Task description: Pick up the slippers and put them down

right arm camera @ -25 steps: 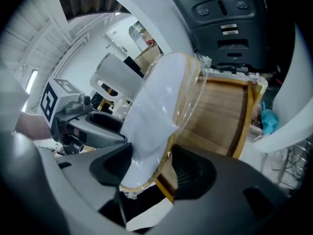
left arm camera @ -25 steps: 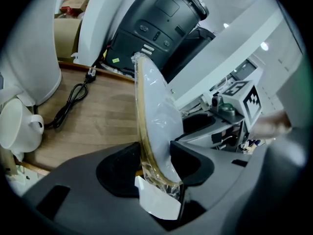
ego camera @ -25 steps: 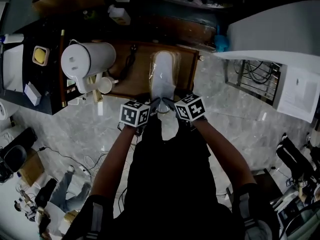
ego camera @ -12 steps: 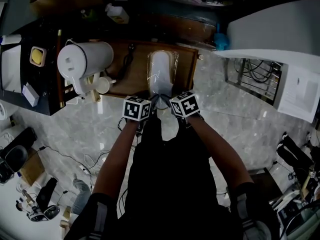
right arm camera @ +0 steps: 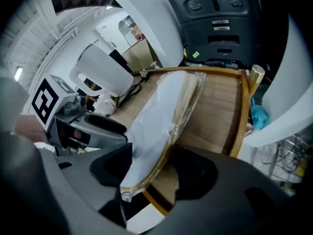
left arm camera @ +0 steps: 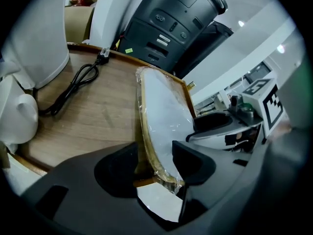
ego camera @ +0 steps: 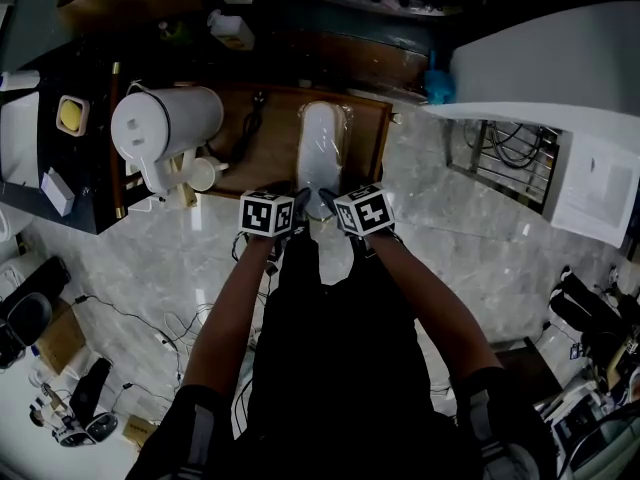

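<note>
- head view shows the plastic-wrapped slippers (ego camera: 322, 148) looking smaller and flatter than a second ago. they have come down and now lie lengthwise on the wooden tray (ego camera: 255, 153), with the heel end at its near edge.
- both grippers have sunk with them and now sit side by side at that heel.
- the left gripper (ego camera: 300, 204) has just been opening its jaws. the heel edge is between them, but a sliver of gap shows beside the sole, so its grasp is released.
- the right gripper (ego camera: 328, 200) has its jaws against both faces of the heel and looks clenched on it.
- judging by this, the put-down is nearly finished. what remains is the right side's release and both grippers backing away.
- in the head view the marker cubes cover the jaw tips and the heel.
- the wrap's glare hides whether one slipper or a stacked pair is inside, and i cannot tell whether the heel overhangs the tray's edge.
</note>
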`<state>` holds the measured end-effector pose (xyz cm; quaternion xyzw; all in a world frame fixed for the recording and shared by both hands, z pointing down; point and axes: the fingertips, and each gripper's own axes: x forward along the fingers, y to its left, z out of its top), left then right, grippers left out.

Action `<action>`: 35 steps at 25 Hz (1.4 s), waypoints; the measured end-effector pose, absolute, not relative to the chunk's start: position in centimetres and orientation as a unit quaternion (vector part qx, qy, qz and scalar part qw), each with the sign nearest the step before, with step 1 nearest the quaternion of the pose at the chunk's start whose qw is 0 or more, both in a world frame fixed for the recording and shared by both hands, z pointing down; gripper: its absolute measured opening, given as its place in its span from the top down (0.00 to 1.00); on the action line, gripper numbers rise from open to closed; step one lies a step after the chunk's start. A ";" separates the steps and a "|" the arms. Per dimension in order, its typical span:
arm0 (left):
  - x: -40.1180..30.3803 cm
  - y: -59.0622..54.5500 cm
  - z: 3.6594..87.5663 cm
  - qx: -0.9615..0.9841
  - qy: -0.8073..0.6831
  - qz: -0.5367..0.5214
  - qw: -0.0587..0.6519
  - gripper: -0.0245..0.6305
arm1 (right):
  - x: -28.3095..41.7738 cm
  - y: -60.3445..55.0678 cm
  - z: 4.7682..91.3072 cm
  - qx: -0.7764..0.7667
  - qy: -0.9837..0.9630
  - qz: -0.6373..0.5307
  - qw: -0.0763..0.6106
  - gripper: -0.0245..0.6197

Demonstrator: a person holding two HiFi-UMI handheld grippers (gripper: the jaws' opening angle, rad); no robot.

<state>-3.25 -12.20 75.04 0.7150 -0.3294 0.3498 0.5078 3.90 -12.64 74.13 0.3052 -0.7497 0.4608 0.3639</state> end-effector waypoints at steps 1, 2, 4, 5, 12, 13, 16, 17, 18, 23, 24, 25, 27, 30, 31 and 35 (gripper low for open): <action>-3.2 -12.2 74.9 0.718 -0.329 0.348 0.505 0.62 | 4.0 -12.7 74.1 0.306 -0.750 0.456 0.368 0.57; -3.2 -12.3 74.6 0.721 -0.328 0.344 0.503 0.62 | 4.3 -12.7 74.2 0.309 -0.751 0.452 0.371 0.56; -3.2 -12.6 74.2 0.727 -0.330 0.331 0.503 0.60 | 4.8 -12.8 74.2 0.314 -0.751 0.446 0.373 0.56; -3.3 -12.7 74.1 0.728 -0.333 0.327 0.502 0.59 | 5.0 -12.9 74.1 0.317 -0.750 0.445 0.372 0.55; -4.7 -13.2 72.3 0.739 -0.357 0.319 0.473 0.59 | 6.4 -12.6 72.5 0.336 -0.755 0.434 0.358 0.55; -4.7 -13.2 71.8 0.746 -0.356 0.315 0.466 0.59 | 6.5 -12.5 72.1 0.340 -0.756 0.433 0.353 0.55; -4.4 -13.0 69.9 0.768 -0.352 0.291 0.449 0.59 | 6.7 -12.0 71.0 0.350 -0.758 0.430 0.343 0.55; -4.2 -12.8 69.1 0.775 -0.350 0.280 0.446 0.59 | 6.7 -11.7 70.5 0.354 -0.759 0.428 0.340 0.55; -4.0 -12.6 68.3 0.782 -0.347 0.269 0.443 0.59 | 6.7 -11.5 70.0 0.358 -0.759 0.427 0.335 0.55; -3.0 -11.3 64.6 0.819 -0.311 0.232 0.422 0.59 | 5.7 -10.9 67.0 0.373 -0.770 0.416 0.307 0.57; -2.9 -10.9 63.9 0.824 -0.302 0.230 0.421 0.60 | 5.4 -10.5 66.4 0.371 -0.774 0.412 0.304 0.57; -2.9 -10.5 63.3 0.828 -0.294 0.227 0.420 0.60 | 5.1 -10.1 65.8 0.369 -0.779 0.408 0.301 0.59; -3.0 -9.7 62.2 0.834 -0.283 0.221 0.418 0.61 | 4.5 -9.4 64.6 0.368 -0.787 0.400 0.292 0.64; -3.6 -8.8 60.8 0.843 -0.277 0.215 0.409 0.64 | 3.8 -8.3 62.9 0.366 -0.798 0.390 0.277 0.71; -3.8 -8.5 60.3 0.845 -0.277 0.212 0.406 0.67 | 3.6 -7.9 62.3 0.366 -0.801 0.389 0.269 0.76; -4.4 -8.0 58.4 0.852 -0.278 0.180 0.405 0.82 | 3.4 -6.8 60.0 0.377 -0.805 0.398 0.225 0.90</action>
